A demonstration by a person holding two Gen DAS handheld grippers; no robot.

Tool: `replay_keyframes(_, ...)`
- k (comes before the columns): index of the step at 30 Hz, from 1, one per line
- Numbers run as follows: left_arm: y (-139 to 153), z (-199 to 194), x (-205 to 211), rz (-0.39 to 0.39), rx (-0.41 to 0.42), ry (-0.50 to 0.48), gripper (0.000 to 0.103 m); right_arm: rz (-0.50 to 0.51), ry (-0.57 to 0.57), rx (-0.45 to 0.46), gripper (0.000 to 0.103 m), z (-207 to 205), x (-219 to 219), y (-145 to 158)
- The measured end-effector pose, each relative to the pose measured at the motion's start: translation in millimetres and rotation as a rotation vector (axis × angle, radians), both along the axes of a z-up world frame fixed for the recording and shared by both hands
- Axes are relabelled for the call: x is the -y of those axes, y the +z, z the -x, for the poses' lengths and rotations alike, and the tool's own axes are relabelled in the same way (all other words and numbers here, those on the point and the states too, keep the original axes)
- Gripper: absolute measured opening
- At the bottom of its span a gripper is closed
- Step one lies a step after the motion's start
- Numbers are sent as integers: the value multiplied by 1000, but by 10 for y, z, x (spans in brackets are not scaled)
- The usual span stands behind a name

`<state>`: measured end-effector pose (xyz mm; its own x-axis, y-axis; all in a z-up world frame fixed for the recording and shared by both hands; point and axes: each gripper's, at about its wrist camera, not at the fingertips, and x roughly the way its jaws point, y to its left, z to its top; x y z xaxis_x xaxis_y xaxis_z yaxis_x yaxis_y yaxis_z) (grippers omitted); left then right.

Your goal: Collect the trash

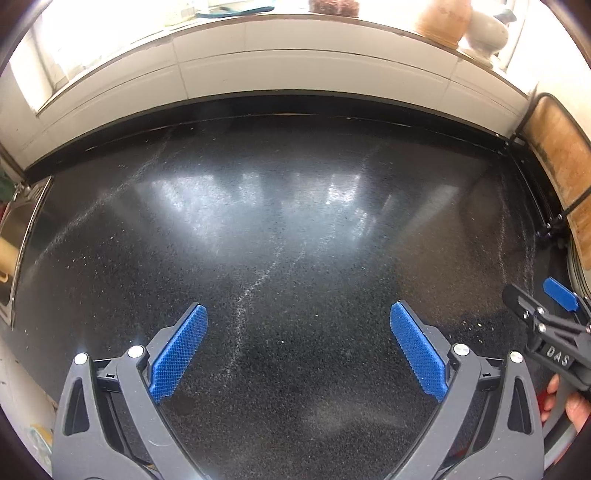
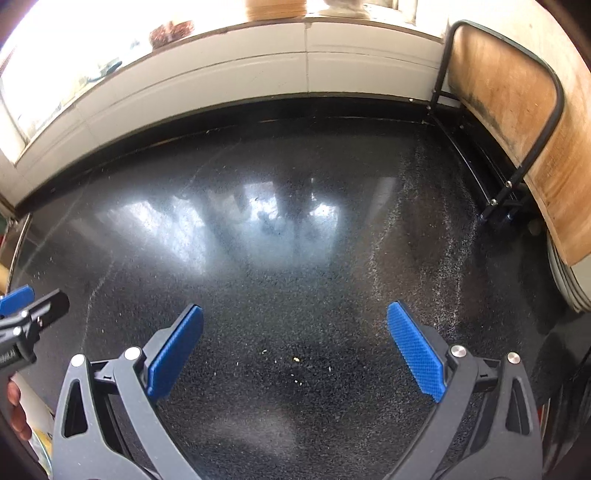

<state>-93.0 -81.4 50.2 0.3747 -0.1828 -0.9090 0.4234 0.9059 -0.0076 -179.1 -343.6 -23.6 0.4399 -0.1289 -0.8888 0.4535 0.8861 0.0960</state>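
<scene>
My left gripper [image 1: 298, 314] is open and empty above a black speckled countertop [image 1: 280, 221]. My right gripper [image 2: 294, 314] is open and empty above the same countertop [image 2: 280, 240]. A few small pale crumbs [image 2: 295, 359] lie on the counter between the right fingers; some crumbs [image 1: 471, 325] show at the right in the left wrist view. The right gripper's tip [image 1: 539, 306] shows at the right edge of the left wrist view. The left gripper's tip [image 2: 33, 306] shows at the left edge of the right wrist view. No larger trash item is in view.
A white tiled ledge [image 1: 295, 70] runs along the back with jars [image 1: 443, 18] on the sill. A wooden cutting board in a black wire rack [image 2: 517, 110] stands at the right. A steel sink [image 1: 18, 229] lies at the left edge.
</scene>
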Motion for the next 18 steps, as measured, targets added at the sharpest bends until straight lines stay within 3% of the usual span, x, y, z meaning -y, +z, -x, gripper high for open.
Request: replay_keyframes(18,-83,-76,-110,-13,-23,32,96,-10,35,1,96,-12,-97,-1)
